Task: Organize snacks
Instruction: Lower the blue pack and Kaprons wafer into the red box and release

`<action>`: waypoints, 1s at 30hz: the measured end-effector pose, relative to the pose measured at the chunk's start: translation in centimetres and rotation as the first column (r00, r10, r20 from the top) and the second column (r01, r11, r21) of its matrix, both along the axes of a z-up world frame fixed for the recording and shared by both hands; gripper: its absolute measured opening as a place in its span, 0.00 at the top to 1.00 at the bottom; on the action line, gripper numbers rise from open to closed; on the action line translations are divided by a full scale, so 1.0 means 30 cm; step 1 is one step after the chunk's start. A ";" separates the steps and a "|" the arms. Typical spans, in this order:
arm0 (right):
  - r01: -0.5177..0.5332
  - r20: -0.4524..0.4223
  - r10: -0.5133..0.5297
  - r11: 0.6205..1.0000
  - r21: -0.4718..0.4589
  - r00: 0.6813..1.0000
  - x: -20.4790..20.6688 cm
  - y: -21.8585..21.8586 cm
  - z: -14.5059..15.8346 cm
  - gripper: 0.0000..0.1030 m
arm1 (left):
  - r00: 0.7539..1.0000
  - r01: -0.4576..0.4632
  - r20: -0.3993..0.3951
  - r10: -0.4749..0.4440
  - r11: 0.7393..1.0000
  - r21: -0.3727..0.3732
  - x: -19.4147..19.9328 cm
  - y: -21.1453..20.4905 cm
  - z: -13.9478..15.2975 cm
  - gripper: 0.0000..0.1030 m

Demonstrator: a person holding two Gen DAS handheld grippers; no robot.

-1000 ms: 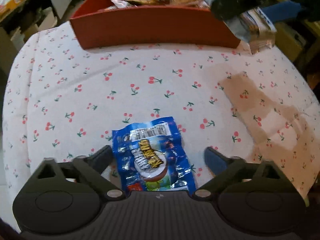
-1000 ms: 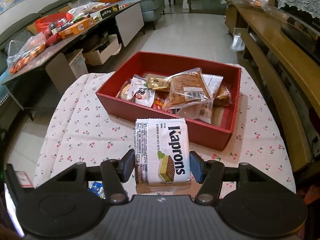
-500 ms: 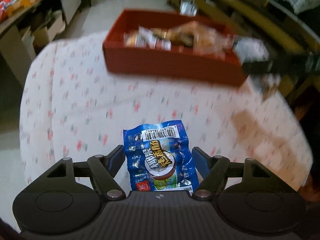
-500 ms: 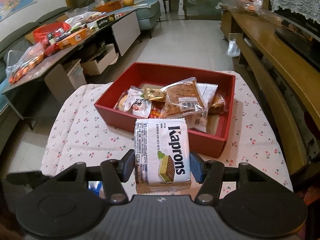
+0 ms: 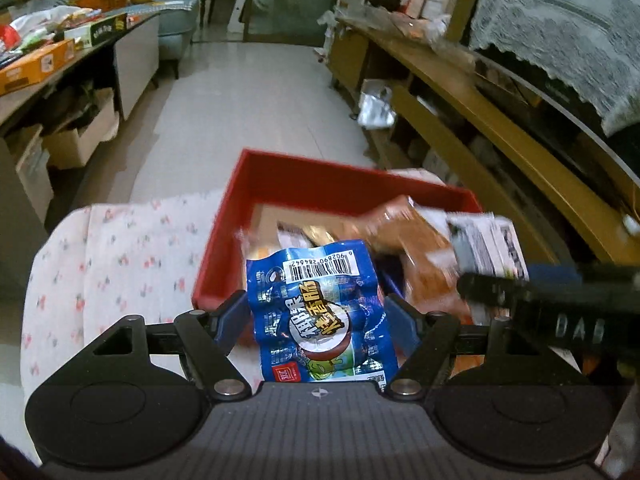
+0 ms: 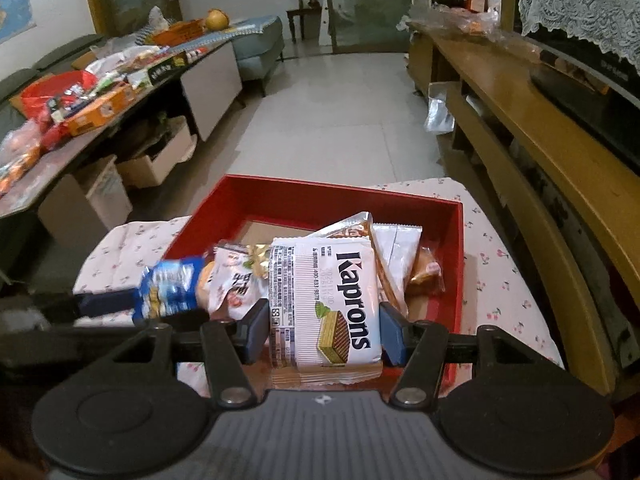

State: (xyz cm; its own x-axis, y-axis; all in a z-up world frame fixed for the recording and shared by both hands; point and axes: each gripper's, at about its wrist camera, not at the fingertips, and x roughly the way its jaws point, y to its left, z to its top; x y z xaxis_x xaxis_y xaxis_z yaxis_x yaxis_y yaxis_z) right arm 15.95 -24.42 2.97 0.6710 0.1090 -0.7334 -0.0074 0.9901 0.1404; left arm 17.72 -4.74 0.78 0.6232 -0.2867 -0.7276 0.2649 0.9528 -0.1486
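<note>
Left wrist view first: the left gripper (image 5: pixel 318 316) is up over the near edge of the red box (image 5: pixel 224 236), tilted forward and down, and its two blue-padded fingers (image 5: pixel 232 314) are pinching a blue snack packet (image 5: pixel 320 316) by its sides, barcode end pointing away. The packet hangs above the box's near left corner, with the cherry-print tablecloth (image 5: pixel 120 248) spreading out to the left. Inside the box, blurred, lie an orange-brown packet (image 5: pixel 412 248) and other wrappers that are hard to make out. From the right side a dark bar cuts in, the right gripper (image 5: pixel 492 276), reaching across the box with a white wafer pack (image 5: pixel 492 244) at its tip. Over to the right wrist view: that gripper (image 6: pixel 323 328) is level with the box's near wall, pointing straight across it, fingers (image 6: pixel 394 336) clamped on both sides of the white Kaprons pack (image 6: pixel 332 304), which stands lengthwise between them over the box's front edge (image 6: pixel 456 256). Beyond it sit a pink-and-white packet (image 6: pixel 236 284), a small brown bun packet (image 6: pixel 426 272) and a clear-wrapped one. At far left the blue packet (image 6: pixel 168 292) shows again, motion-blurred, held beside the box's left wall. Behind, a tiled floor (image 6: pixel 340 128) and a wooden shelf unit (image 6: pixel 540 128).
</note>
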 end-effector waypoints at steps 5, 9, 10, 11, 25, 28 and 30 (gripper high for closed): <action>0.014 -0.032 -0.015 0.999 -0.037 0.999 0.096 0.013 -0.052 0.22 | 1.000 -0.009 -0.013 0.009 1.000 0.016 0.086 0.002 -0.037 0.24; 0.029 -0.046 -0.031 0.999 -0.042 0.998 0.154 0.020 -0.078 0.22 | 0.999 -0.024 -0.029 0.025 0.999 0.036 0.136 -0.001 -0.068 0.24; 0.030 -0.046 -0.032 0.999 -0.043 0.998 0.168 0.020 -0.084 0.22 | 0.999 -0.027 -0.031 0.028 0.999 0.037 0.145 0.003 -0.071 0.24; 0.031 -0.047 -0.033 0.999 -0.045 0.998 0.178 0.017 -0.088 0.22 | 0.999 -0.029 -0.032 0.031 0.999 0.040 0.155 0.003 -0.076 0.24; 0.038 -0.053 -0.041 0.998 -0.048 0.998 0.222 0.007 -0.126 0.21 | 0.998 -0.033 -0.052 0.037 0.996 0.079 0.181 -0.016 -0.103 0.23; 0.039 -0.051 -0.042 0.998 -0.051 0.998 0.213 0.003 -0.120 0.21 | 0.999 -0.030 -0.037 0.034 0.994 0.104 0.173 -0.024 -0.093 0.18; 0.037 -0.052 -0.040 0.998 -0.052 0.998 0.207 0.002 -0.115 0.21 | 0.999 -0.029 -0.034 0.033 0.994 0.105 0.169 -0.025 -0.088 0.18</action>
